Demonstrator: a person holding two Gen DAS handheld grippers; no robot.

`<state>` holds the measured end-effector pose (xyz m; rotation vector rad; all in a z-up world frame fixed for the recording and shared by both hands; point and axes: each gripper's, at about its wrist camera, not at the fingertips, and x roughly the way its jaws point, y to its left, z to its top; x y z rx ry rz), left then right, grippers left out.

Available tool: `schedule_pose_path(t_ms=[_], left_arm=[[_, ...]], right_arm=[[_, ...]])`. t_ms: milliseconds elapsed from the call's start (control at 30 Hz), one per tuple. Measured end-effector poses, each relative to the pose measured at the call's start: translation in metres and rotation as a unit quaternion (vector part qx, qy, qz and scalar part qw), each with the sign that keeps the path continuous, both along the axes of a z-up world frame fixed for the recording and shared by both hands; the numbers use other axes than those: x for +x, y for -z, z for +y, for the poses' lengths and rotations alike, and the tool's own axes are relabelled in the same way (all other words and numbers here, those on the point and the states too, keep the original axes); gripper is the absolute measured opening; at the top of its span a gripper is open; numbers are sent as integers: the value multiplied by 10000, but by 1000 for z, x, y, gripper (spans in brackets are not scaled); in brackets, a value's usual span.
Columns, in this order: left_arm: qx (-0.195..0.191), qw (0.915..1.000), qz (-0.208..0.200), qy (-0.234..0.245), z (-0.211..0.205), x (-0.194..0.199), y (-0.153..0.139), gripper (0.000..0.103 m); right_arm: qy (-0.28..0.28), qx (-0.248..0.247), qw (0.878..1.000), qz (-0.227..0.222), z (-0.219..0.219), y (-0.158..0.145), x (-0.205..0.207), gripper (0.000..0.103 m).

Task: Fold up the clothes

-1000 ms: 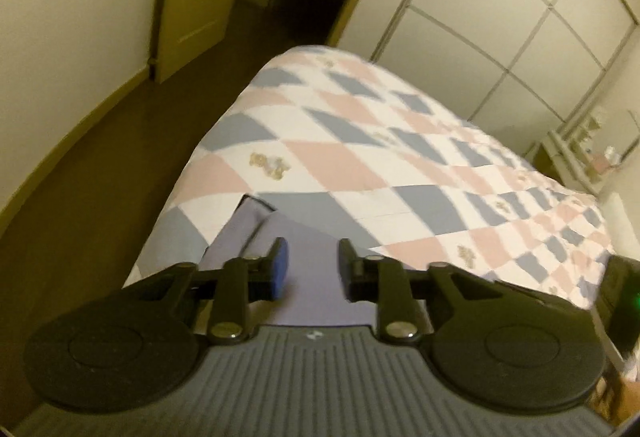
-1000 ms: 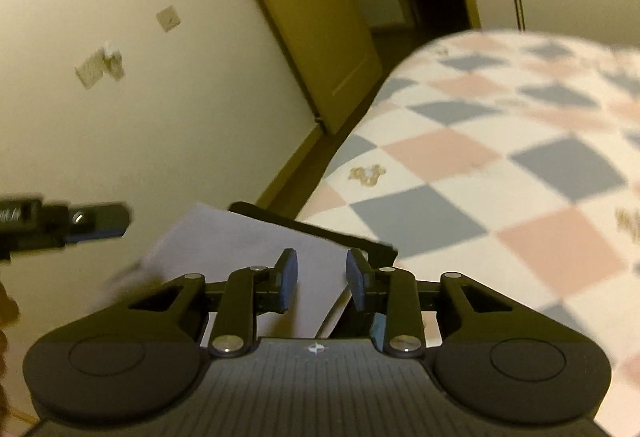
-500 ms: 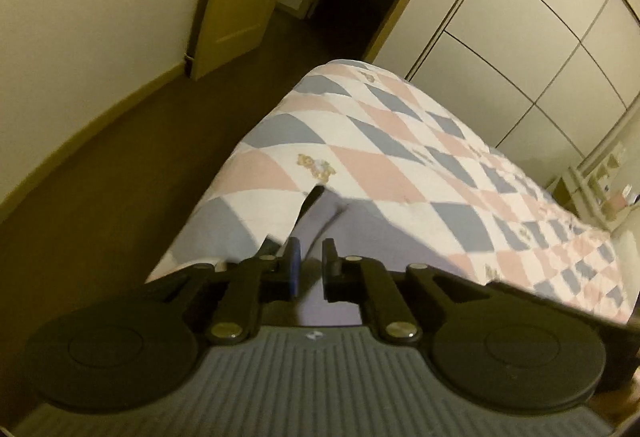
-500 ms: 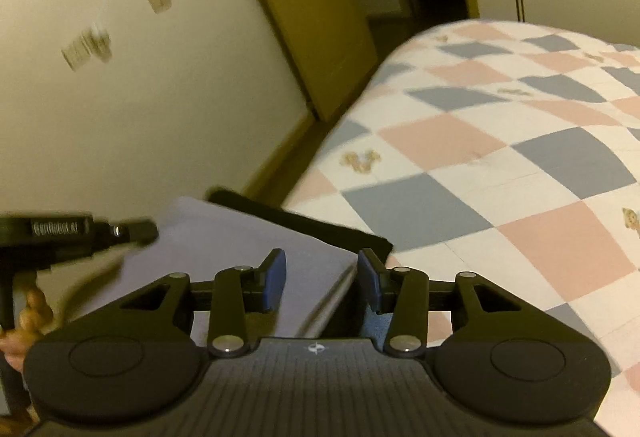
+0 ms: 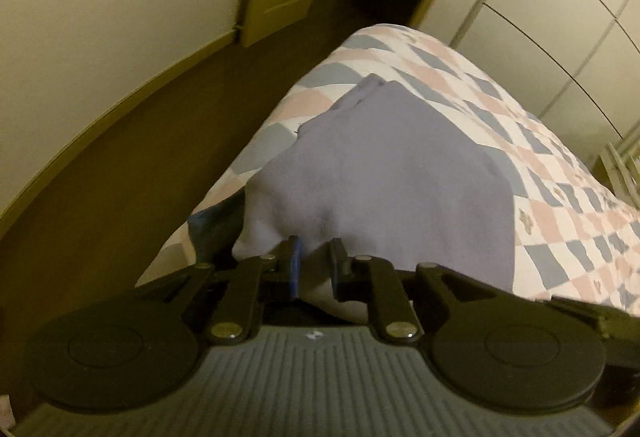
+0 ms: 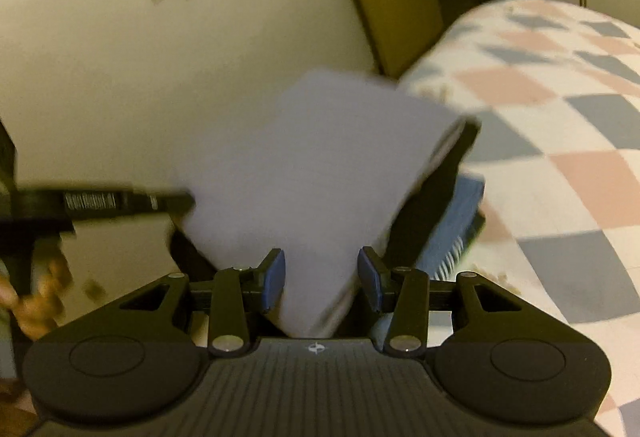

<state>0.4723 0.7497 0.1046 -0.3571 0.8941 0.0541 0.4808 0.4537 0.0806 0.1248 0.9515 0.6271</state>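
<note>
One garment now lifted, two grippers.

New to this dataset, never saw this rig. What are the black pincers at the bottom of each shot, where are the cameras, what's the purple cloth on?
There is no robot: a person holds a hand-operated two-finger gripper in each hand, each with a fisheye camera looking forward along its fingers.

The left gripper is pinching an edge of a lavender garment, which drapes over a bed with a pink, blue and white checked bedspread.

The right gripper has its jaws apart, with the same garment running between them; this view is motion-blurred, so I cannot tell if they grip it. The left gripper also shows at the left edge of the right view. A wall, door and wardrobe stand behind.
</note>
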Motion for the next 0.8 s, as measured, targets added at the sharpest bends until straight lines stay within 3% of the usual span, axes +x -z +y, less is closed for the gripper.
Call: schedule_pose_path(t_ms=[167,367,433,600,700,800], left_arm=[[200,9996,75,-172,-10,-26,-20,15],[318,9991,83,-275,-42,-66,-54,29],[464,9986,29,-257,-59,-77,-68,38],[881,9955,-95,-333,-101,-100,-98,50],[1119,9923,-237,-473,-129,-118,-117,67],[1287,9893,-277,-634,-154,-138,-127,68]], right_arm=[[2,44,9999,-109,0,-11,-13,45],[313,363,9989,9,-29,-32,-39,58],[442,464,9979,76,-40,-38,-47,74],[527,655,9964,-108,-66,-62,-64,101],[501,728,9959,-213,-81,-75,-74,101],[381,722,9963,-263,-98,-83,-89,101]])
